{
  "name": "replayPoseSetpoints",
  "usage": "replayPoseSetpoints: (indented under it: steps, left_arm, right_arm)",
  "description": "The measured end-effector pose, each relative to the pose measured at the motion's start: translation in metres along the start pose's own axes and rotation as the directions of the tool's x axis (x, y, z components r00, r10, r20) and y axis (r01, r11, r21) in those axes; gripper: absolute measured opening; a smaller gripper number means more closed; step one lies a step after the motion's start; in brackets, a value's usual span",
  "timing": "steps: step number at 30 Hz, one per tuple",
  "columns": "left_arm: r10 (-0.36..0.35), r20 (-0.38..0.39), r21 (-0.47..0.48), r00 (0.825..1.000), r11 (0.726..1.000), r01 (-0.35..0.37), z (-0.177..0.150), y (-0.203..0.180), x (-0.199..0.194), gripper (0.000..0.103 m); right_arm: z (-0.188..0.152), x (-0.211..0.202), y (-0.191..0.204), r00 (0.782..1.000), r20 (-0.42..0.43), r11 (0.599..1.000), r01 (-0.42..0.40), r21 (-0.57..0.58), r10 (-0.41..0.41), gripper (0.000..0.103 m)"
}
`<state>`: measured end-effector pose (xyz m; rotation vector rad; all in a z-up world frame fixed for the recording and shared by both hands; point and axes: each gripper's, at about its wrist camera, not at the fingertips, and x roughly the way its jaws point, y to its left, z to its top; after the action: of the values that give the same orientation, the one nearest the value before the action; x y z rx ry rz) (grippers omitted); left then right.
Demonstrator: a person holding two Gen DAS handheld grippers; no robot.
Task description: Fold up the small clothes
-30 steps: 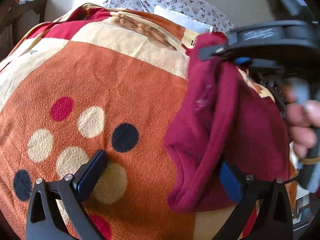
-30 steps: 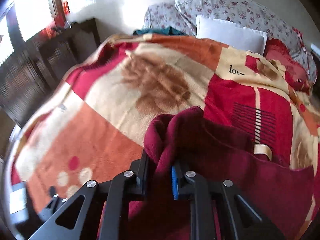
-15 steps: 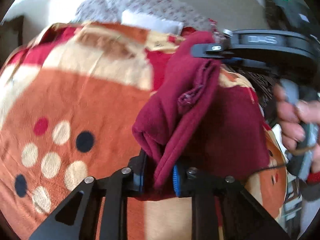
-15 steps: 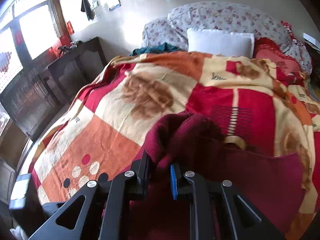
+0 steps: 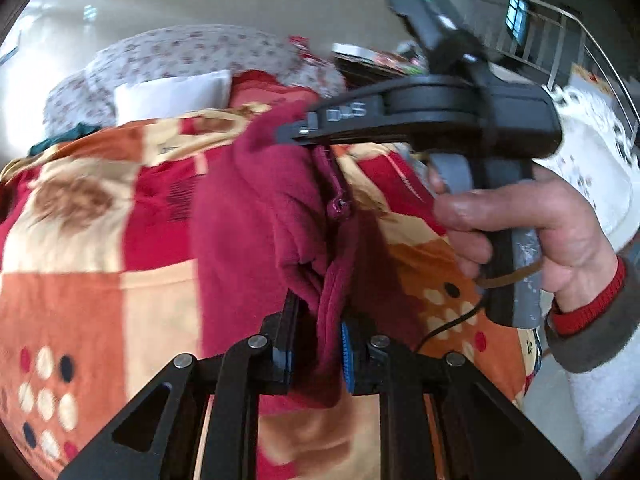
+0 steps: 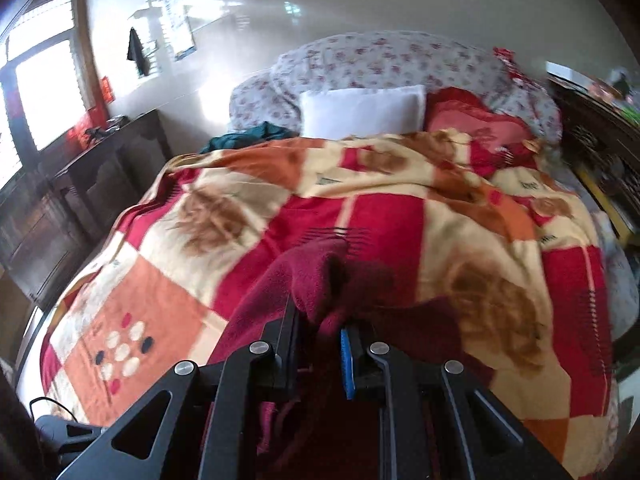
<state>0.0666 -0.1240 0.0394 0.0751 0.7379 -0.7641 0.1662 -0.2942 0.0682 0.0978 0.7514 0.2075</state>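
A maroon fleece garment (image 5: pixel 260 216) hangs in the air above the bed, held by both grippers. My left gripper (image 5: pixel 316 344) is shut on a lower fold of it. My right gripper (image 6: pixel 318 340) is shut on another bunched edge of the garment (image 6: pixel 316 280). In the left wrist view the right gripper (image 5: pixel 296 132) shows from the side, pinching the garment's top edge, with the person's hand on its handle. A zipper edge runs down the cloth between the two grips. The rest of the garment droops below and is partly hidden by the fingers.
The bed carries a patterned red, orange and cream blanket (image 6: pixel 400 208). A white pillow (image 6: pixel 360 112) and floral pillows (image 6: pixel 380 60) lie at the head, with a teal cloth (image 6: pixel 248 136) beside them. A dark wooden cabinet (image 6: pixel 80 192) stands left of the bed.
My left gripper went from open beside the garment to shut on its lower fold. Both grippers have lifted the garment higher above the blanket, and the views tilted up toward the pillows.
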Motion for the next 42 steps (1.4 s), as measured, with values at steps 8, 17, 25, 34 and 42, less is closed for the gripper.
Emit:
replayPoseSetpoints:
  steps: [8,17,25,34,42]
  left_arm:
    - [-0.026,-0.129,0.007,0.991,1.0,0.027,-0.009,-0.041,0.082,0.017]
    - [-0.068,-0.141,0.061,0.988,0.995,0.077,-0.018,-0.038,0.036,0.034]
    - [0.124,-0.085,0.021,0.989,0.992,-0.122,-0.015,0.024,0.016,0.038]
    - [0.129,-0.13,0.003,0.983,0.992,-0.13,-0.031,0.026,0.052,0.052]
    - [0.14,-0.149,-0.006,0.979,0.99,-0.142,-0.038,0.027,0.057,0.059]
  right_arm:
    - [-0.047,0.043,-0.072,0.996,-0.09,0.987,0.033,0.157,-0.019,0.017]
    - [-0.076,-0.018,-0.096,0.998,0.009,0.927,-0.065,0.369,0.067,0.054]
    - [-0.107,-0.019,-0.04,0.99,-0.041,0.947,-0.117,0.3,0.135,0.061]
    - [-0.13,-0.015,-0.039,0.995,-0.072,0.982,0.084,0.171,-0.073,0.018]
    - [-0.137,-0.026,-0.042,0.999,-0.037,0.972,0.035,0.232,-0.027,0.022]
